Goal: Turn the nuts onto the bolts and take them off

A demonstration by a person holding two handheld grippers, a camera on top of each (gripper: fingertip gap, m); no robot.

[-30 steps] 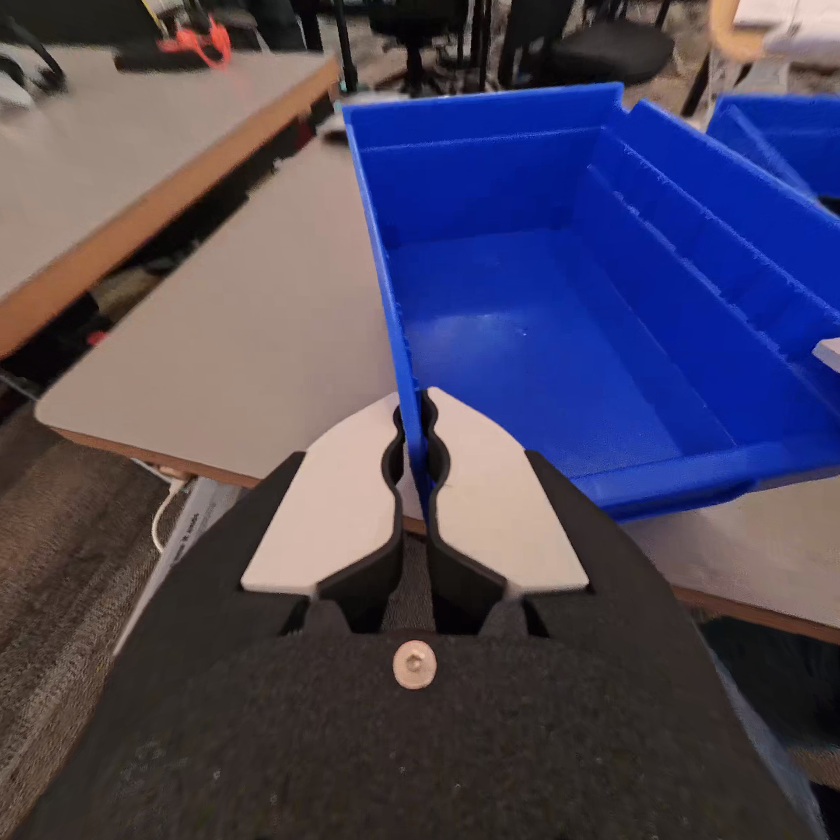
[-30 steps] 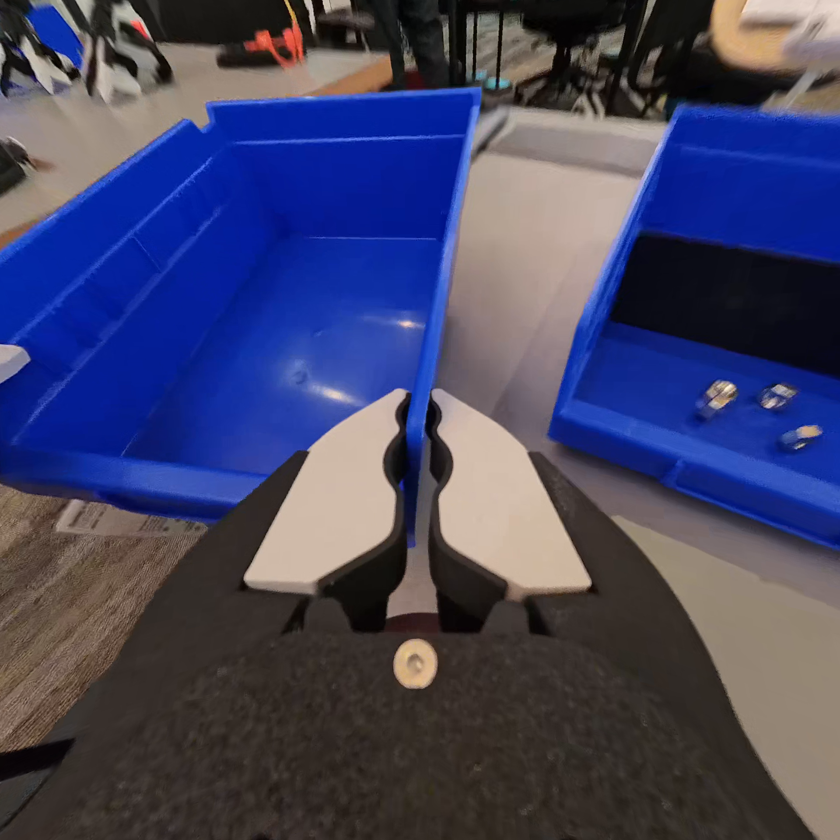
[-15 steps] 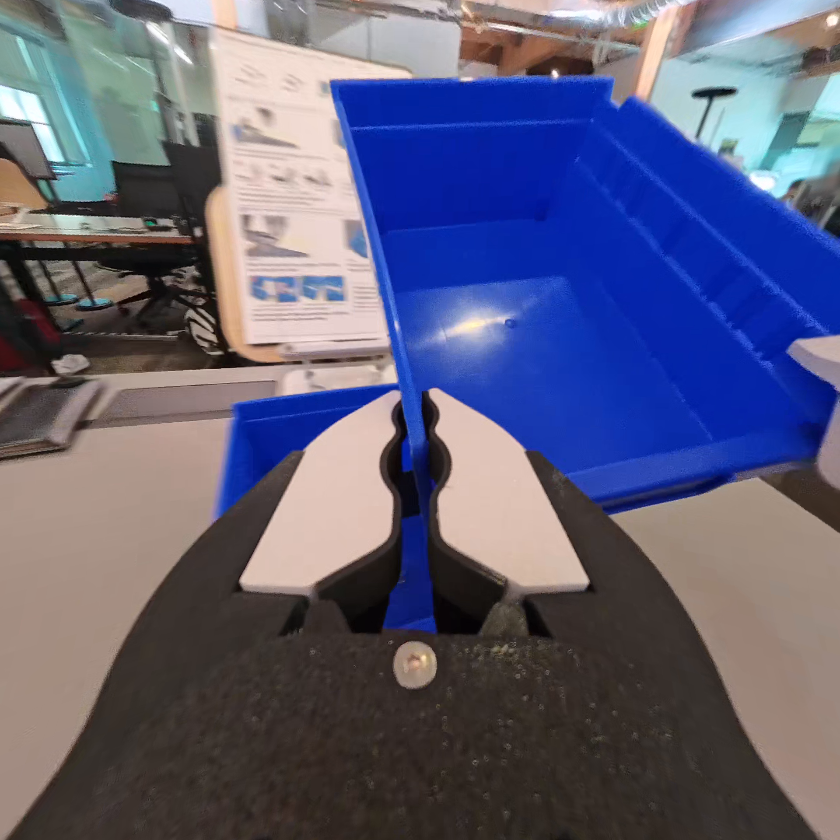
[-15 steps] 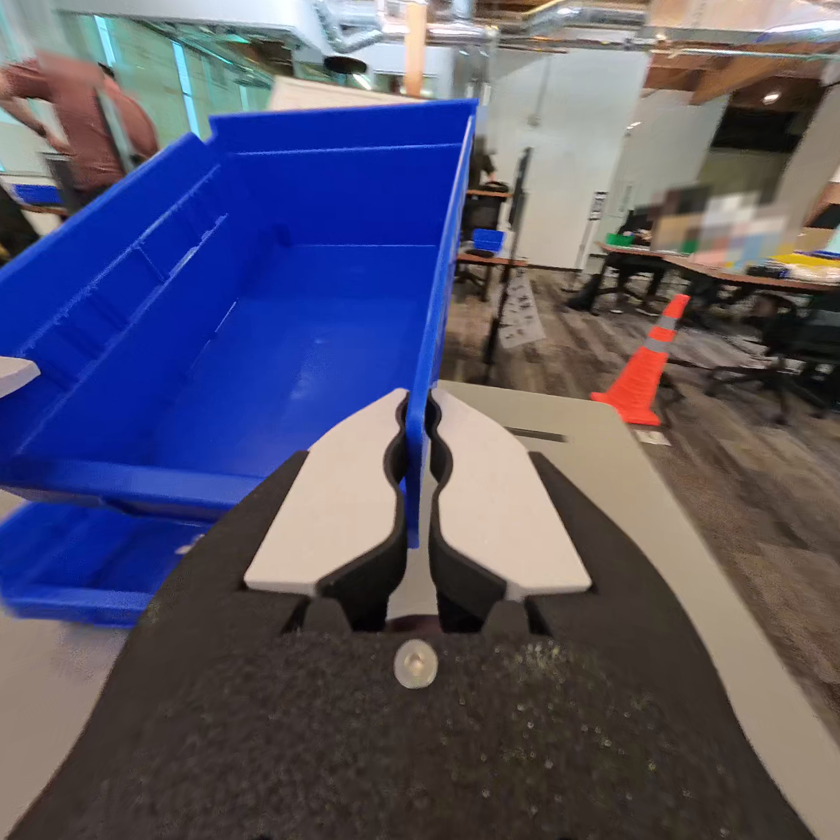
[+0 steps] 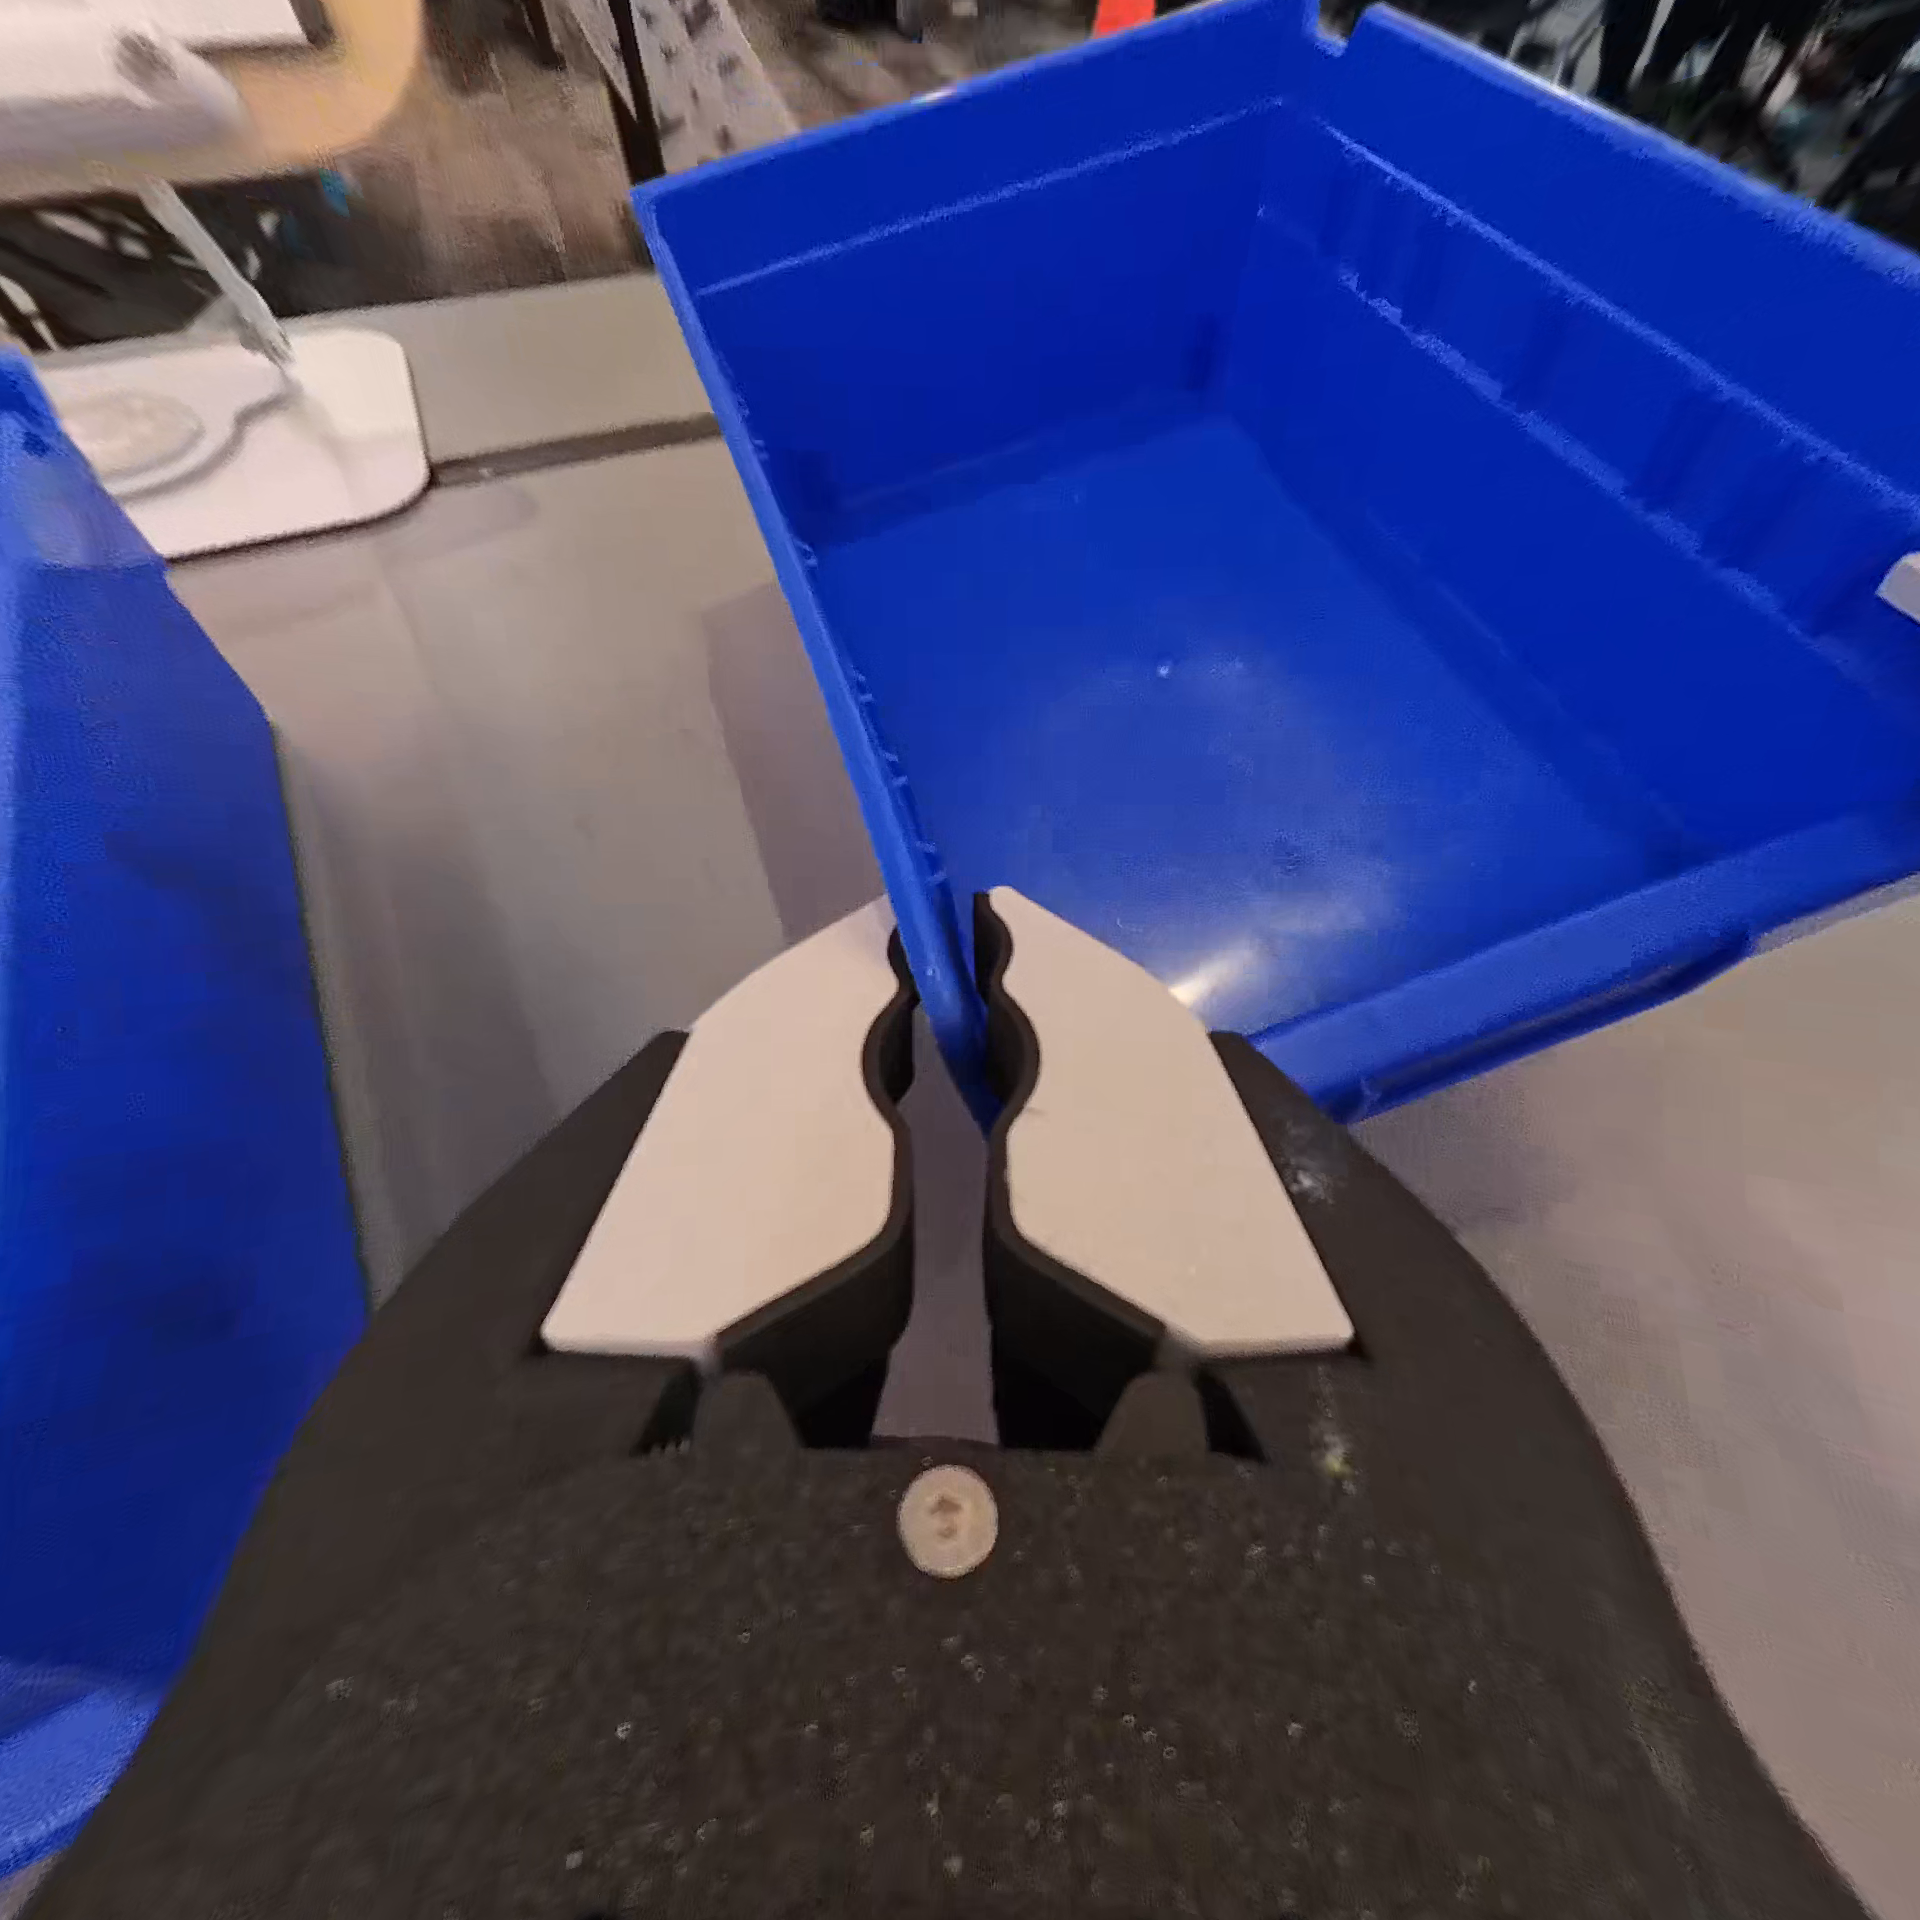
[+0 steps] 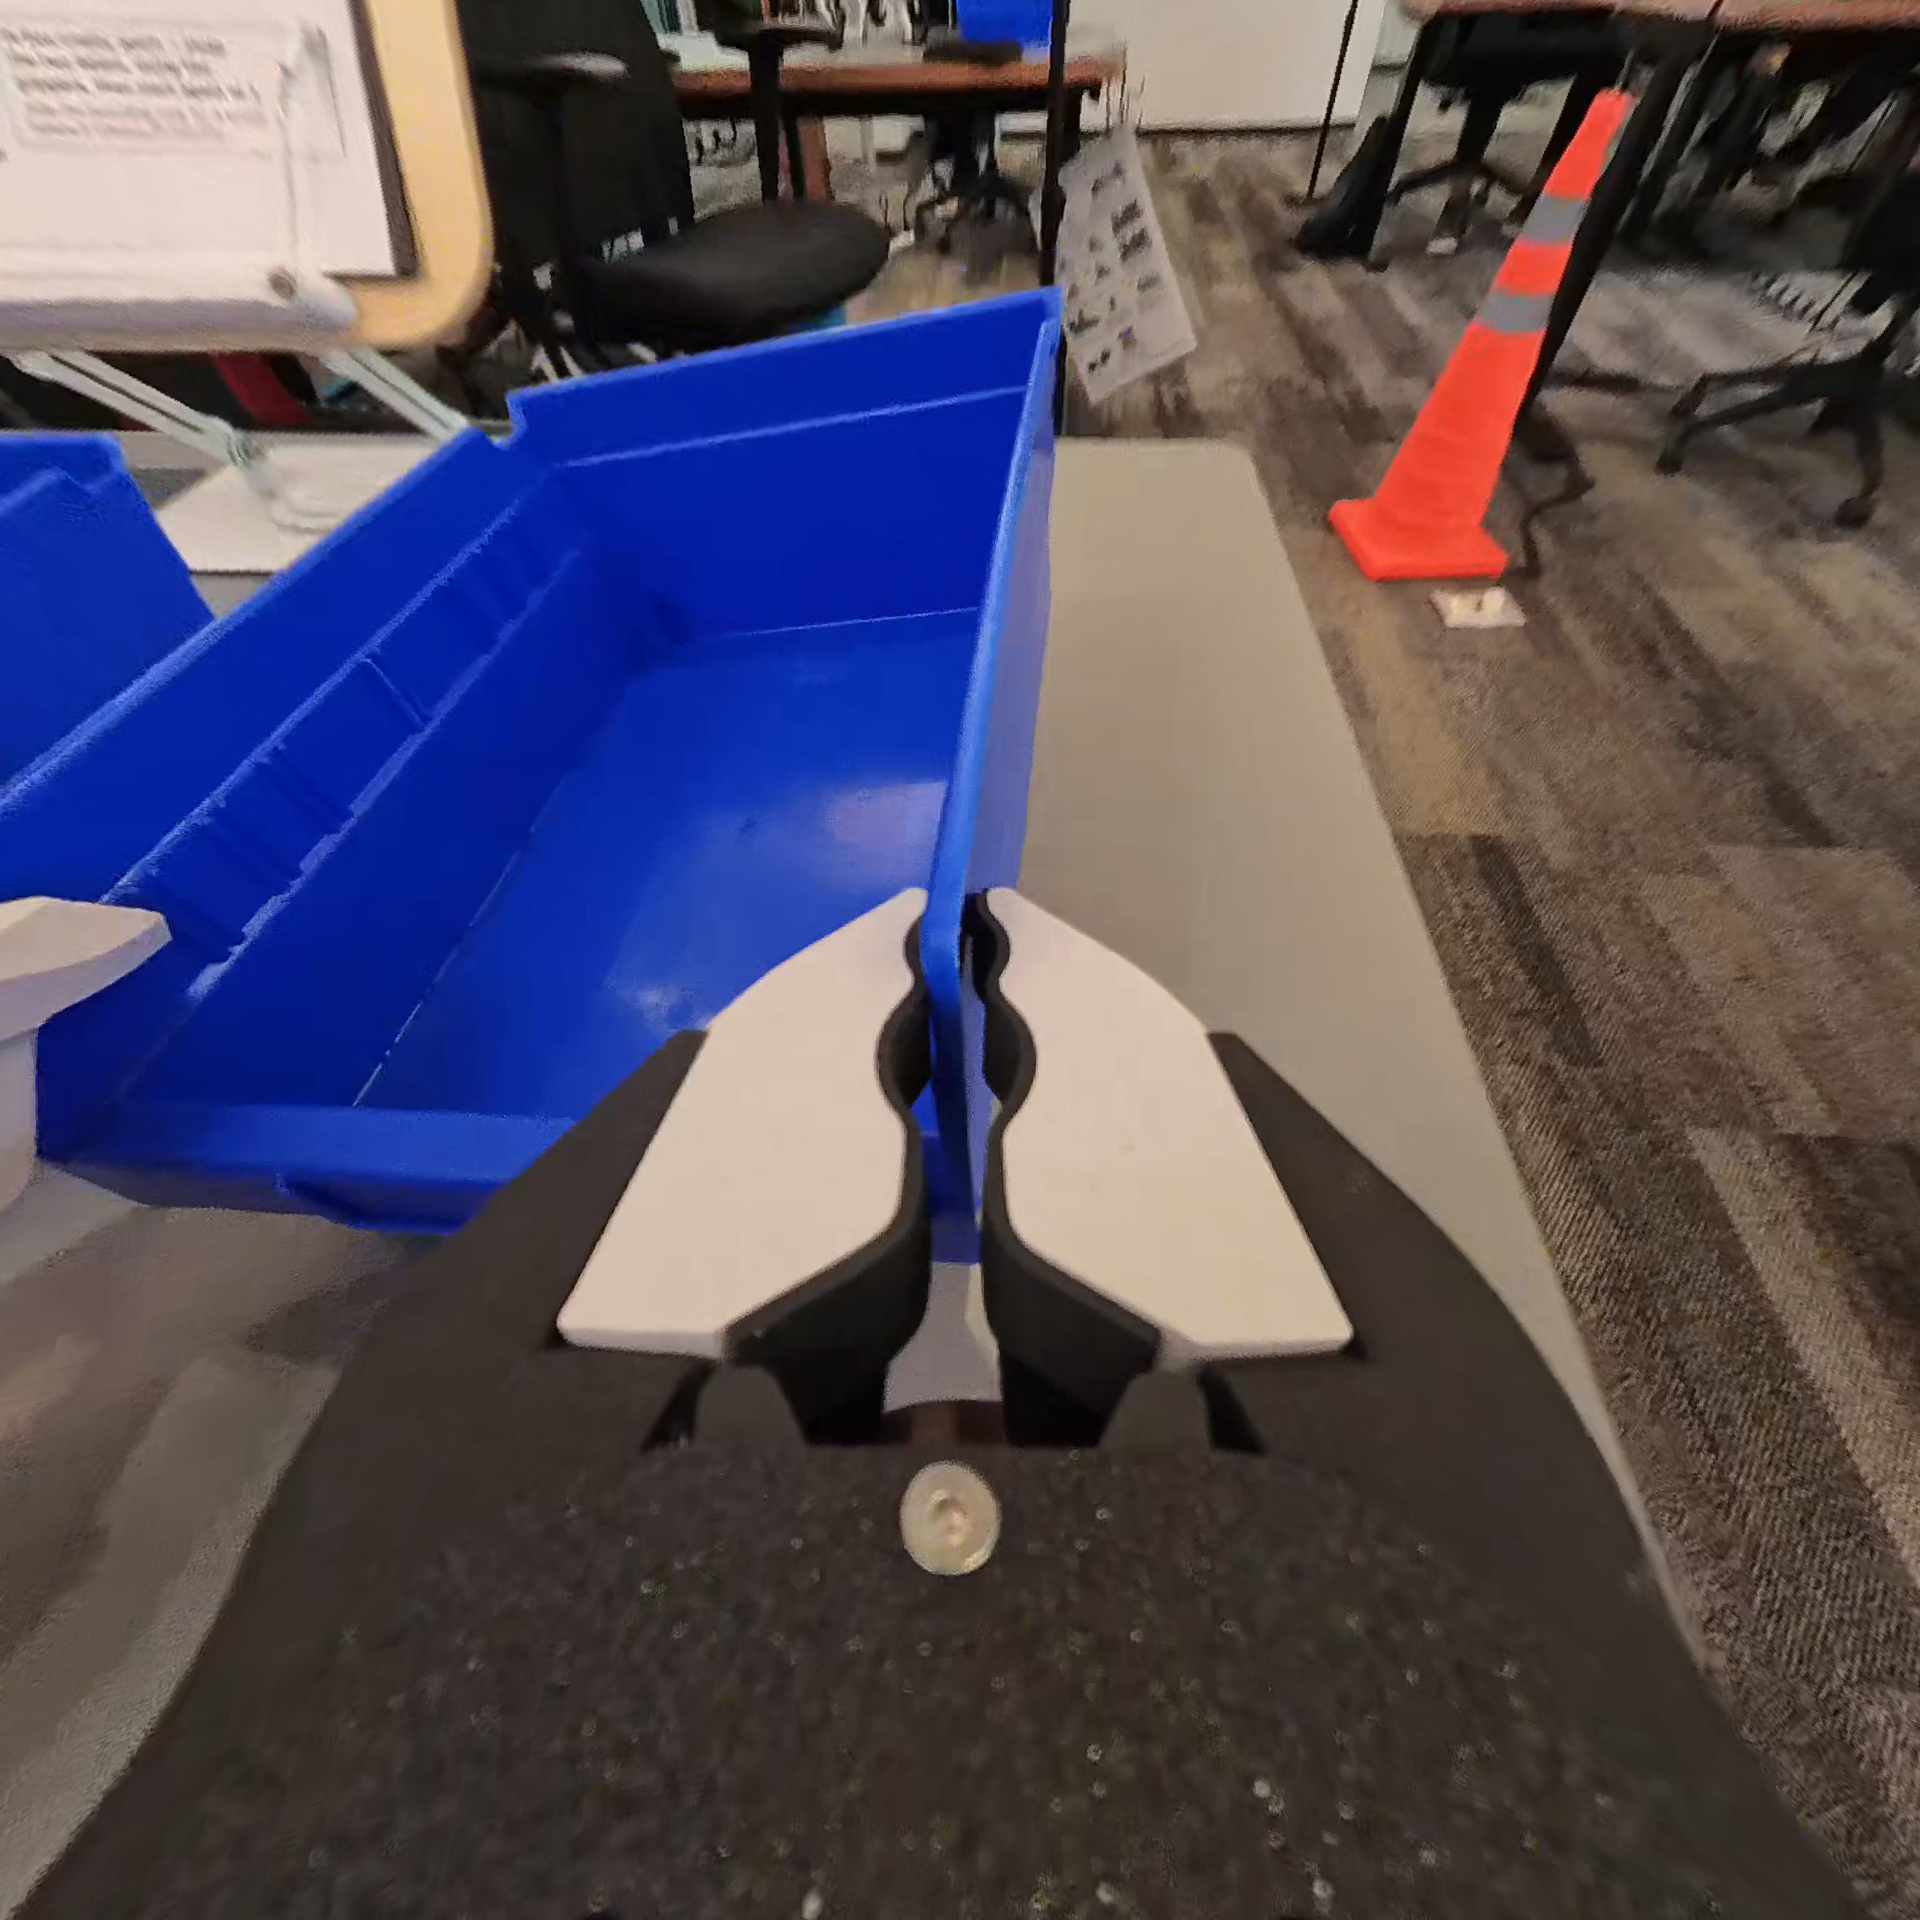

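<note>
An empty blue bin (image 5: 987,343) is held between both grippers. My left gripper (image 5: 940,914) is shut on the bin's left wall near its front corner. My right gripper (image 6: 948,904) is shut on the right wall of the same bin (image 6: 727,540). The bin sits low over the grey table (image 5: 540,727); I cannot tell whether it touches it. The right gripper's fingertip (image 5: 1901,597) shows at the right edge of the left wrist view, and the left gripper's fingertip (image 6: 62,935) at the left edge of the right wrist view. No nuts or bolts are in view.
A second blue bin (image 5: 125,935) stands close on the left, also in the right wrist view (image 6: 83,582). A white stand base (image 5: 260,447) lies at the back left. The table's right edge (image 6: 1351,727) runs near the held bin. An orange cone (image 6: 1475,384) stands on the floor. About 20 cm separates my left fingertips from my right.
Both grippers carried the bin up and across, then down over the table to the right of the second bin. Both stayed shut on its walls.
</note>
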